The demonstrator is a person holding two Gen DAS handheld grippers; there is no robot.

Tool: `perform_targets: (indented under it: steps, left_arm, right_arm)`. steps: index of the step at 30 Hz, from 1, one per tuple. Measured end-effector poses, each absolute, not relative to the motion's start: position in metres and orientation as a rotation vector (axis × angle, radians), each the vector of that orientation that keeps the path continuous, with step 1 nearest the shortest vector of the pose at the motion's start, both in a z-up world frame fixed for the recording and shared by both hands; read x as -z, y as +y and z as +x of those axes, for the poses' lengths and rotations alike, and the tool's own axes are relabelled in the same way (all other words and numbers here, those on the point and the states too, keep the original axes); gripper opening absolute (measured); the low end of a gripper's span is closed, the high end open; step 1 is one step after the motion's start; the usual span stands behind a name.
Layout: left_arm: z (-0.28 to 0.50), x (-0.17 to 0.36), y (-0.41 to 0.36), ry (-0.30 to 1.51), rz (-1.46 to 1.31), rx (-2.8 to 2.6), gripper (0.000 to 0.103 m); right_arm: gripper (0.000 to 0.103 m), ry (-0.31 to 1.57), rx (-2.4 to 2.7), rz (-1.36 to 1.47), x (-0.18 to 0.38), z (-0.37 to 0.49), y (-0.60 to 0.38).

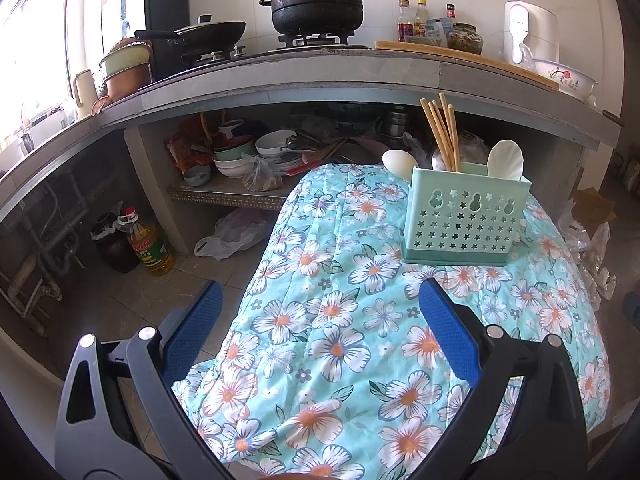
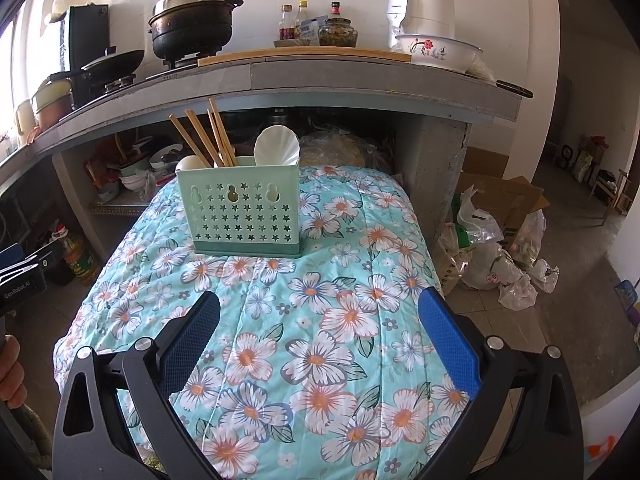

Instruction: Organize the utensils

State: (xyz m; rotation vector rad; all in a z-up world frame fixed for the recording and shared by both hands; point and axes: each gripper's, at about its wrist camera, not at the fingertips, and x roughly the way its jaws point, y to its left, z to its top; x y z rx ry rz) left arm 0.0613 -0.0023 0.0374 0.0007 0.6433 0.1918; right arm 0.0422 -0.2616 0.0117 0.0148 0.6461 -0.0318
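Utensils stand in a green caddy (image 1: 464, 216) (image 2: 240, 212), which sits upright on a flowered cloth (image 1: 340, 340) (image 2: 320, 320) covering the surface. Contents noted: wooden chopsticks (image 1: 442, 136) (image 2: 208, 138) leaning left of centre, a white scoop (image 1: 506, 160) (image 2: 277, 146) at the right end, and a white spoon (image 1: 396, 159) (image 2: 189, 163) at the left end. Caddy front is pierced with star-shaped holes.

Left gripper (image 1: 320, 292) hangs over the near left edge of the cloth, its jaws spread wide with nothing between them. Blue pads (image 1: 198, 320) face each other across the gap. Caddy lies ahead and to its right, well apart.

Right gripper (image 2: 319, 300) hangs over the near cloth, its jaws likewise spread wide and holding nothing. Caddy lies ahead and slightly left, apart from the fingertips.

Behind: a counter (image 1: 320, 68) (image 2: 340, 72) carrying a black pot (image 1: 318, 4) (image 2: 192, 28), a pan (image 1: 208, 32) (image 2: 112, 62), bottles (image 1: 412, 20) (image 2: 304, 20) and a flowered bowl (image 1: 564, 76) (image 2: 438, 52). A hand (image 2: 10, 372) shows at the left edge of the right wrist view.
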Motion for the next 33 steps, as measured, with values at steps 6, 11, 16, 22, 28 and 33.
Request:
perform_targets:
  steps: [6,11,16,22,28,33]
  left_arm:
    - [0.0611,-0.0362,-0.0038,0.642,0.001,-0.191,0.095]
    - [0.0612,-0.0363,-0.0037,0.644,0.000,-0.191,0.095]
    - [0.0611,-0.0363,-0.0036,0.644,0.001,-0.191,0.095]
    - [0.0612,-0.0363,-0.0035,0.644,0.000,-0.191,0.095]
    - [0.0613,-0.0363,-0.0036,0.644,0.002,-0.191,0.095]
    - [0.0612,-0.0354,-0.0048,0.646,0.001,-0.190,0.095]
  right_arm:
    - [0.096,0.647,0.032,0.015,-0.0117,0.0422,-0.2616]
    - [0.096,0.646,0.032,0.015,-0.0118,0.0420,-0.2616]
    - [0.096,0.647,0.032,0.016,-0.0117,0.0421,-0.2616]
    - [0.096,0.647,0.031,0.013,-0.0117,0.0419,-0.2615]
    - [0.096,0.648,0.031,0.014,-0.0118,0.0419,-0.2614]
    - [0.096,0.648,0.031,0.013,-0.0120,0.0418,-0.2613]
